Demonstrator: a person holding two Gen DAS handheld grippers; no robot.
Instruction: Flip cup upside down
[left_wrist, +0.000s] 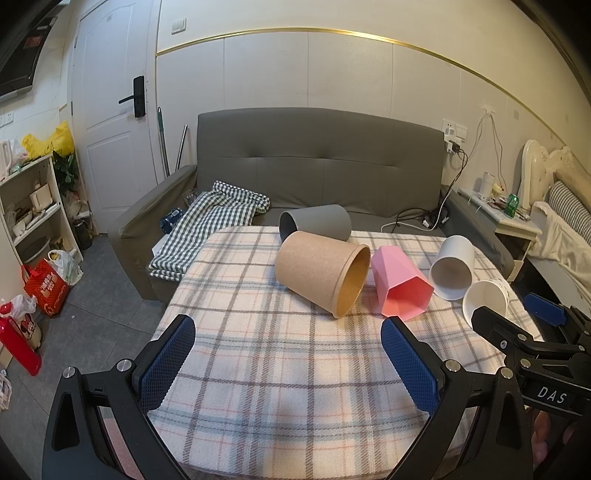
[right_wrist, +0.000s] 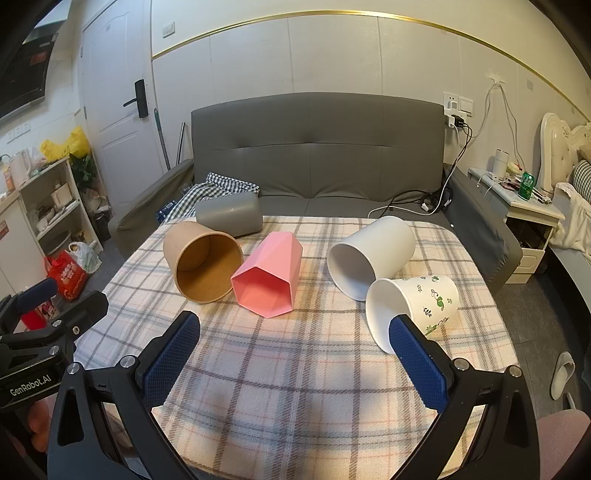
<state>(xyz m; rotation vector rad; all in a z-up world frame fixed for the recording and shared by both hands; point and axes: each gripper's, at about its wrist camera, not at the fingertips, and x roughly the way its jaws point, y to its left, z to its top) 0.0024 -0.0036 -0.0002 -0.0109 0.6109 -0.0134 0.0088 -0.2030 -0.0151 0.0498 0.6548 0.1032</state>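
Several cups lie on their sides on the plaid-covered table (left_wrist: 258, 369) (right_wrist: 295, 387): a brown cup (left_wrist: 321, 277) (right_wrist: 203, 264), a pink faceted cup (left_wrist: 399, 288) (right_wrist: 269, 275), a grey cup (left_wrist: 317, 221) (right_wrist: 229, 214), a plain white cup (left_wrist: 452, 271) (right_wrist: 369, 254) and a leaf-printed paper cup (left_wrist: 485, 299) (right_wrist: 413, 306). My left gripper (left_wrist: 288, 354) is open and empty, above the near table, short of the brown cup. My right gripper (right_wrist: 295, 350) is open and empty; its right finger (right_wrist: 417, 362) overlaps the paper cup's mouth. It also shows in the left wrist view (left_wrist: 517, 317).
A grey sofa (right_wrist: 314, 155) stands right behind the table with a checked cloth (left_wrist: 210, 225) on its left seat. A shelf (left_wrist: 29, 206) and bags (left_wrist: 46, 288) stand at the left. A nightstand (right_wrist: 528, 206) and bed are at the right.
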